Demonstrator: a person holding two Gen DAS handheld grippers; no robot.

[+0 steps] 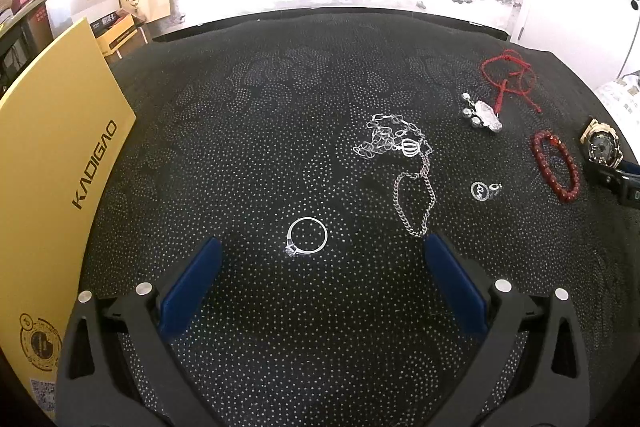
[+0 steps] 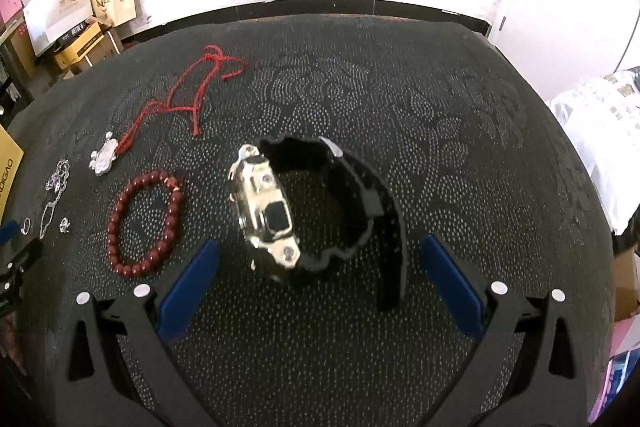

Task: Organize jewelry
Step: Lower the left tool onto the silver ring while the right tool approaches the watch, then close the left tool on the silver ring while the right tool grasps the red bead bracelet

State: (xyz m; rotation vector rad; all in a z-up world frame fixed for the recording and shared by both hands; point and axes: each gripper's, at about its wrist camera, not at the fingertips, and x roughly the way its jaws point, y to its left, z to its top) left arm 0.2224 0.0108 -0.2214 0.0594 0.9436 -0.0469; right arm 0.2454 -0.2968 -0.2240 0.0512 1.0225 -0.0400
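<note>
Jewelry on black dotted mat [image 1: 280, 147]: silver ring [image 1: 307, 237] with small stone, between wide-spread fingers of left gripper [image 1: 322, 255]; watch [image 2: 268, 215], gold case, black strap, on its side between wide-spread fingers of right gripper [image 2: 319, 257]; red bead bracelet [image 2: 146, 223] beside it.

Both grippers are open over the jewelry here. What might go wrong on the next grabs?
The thin silver ring lies flat on the mat between the left gripper pads, so they may slide over it. The silver chain beside it touches another tangled chain; lifting one may drag both. The watch stands on its strap and may tip.
</note>
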